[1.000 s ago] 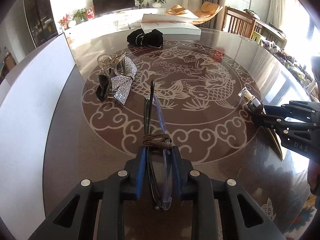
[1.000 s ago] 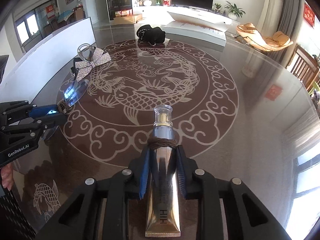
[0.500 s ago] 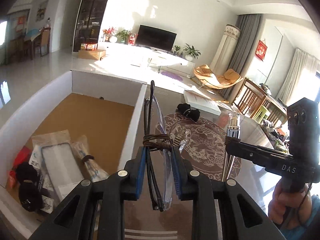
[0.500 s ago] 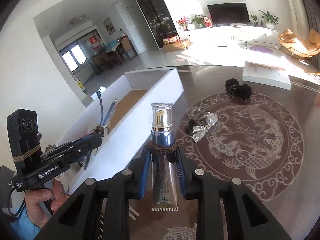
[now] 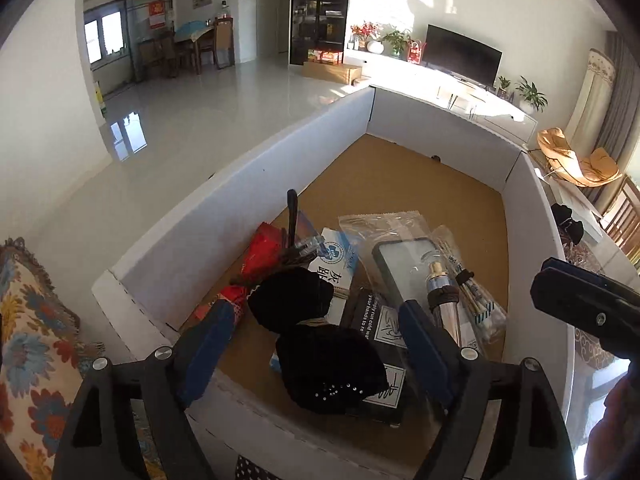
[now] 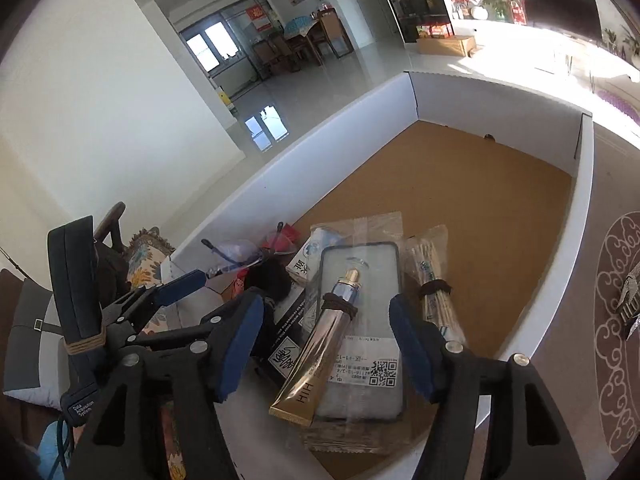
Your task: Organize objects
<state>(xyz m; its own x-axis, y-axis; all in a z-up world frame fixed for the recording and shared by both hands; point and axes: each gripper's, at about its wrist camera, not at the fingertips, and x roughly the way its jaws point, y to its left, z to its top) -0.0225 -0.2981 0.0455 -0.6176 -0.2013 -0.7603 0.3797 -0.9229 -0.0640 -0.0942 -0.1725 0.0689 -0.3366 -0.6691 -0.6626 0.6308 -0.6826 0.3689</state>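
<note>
A white cardboard box [image 5: 256, 168] with a brown floor holds several items. The gold cosmetic tube [image 6: 320, 348] lies on a bagged phone case [image 6: 360, 280]; it also shows in the left wrist view [image 5: 444, 300]. The glasses [image 5: 298, 236] lie at the box's left side, also in the right wrist view [image 6: 236, 256]. My left gripper [image 5: 316, 340] is open and empty above black hair ties [image 5: 324, 368]. My right gripper [image 6: 324, 344] is open and empty over the tube.
The box [image 6: 584, 216] also holds a red packet [image 5: 260, 252], a bagged bundle of sticks [image 6: 432, 296] and a black card [image 5: 376, 320]. A patterned cushion [image 5: 32, 340] lies left of it. A sequin bow [image 6: 632, 296] lies on the patterned table at right.
Both grippers moved over the box and opened. The glasses left my left gripper and the gold tube left my right gripper; both now lie in the box.
</note>
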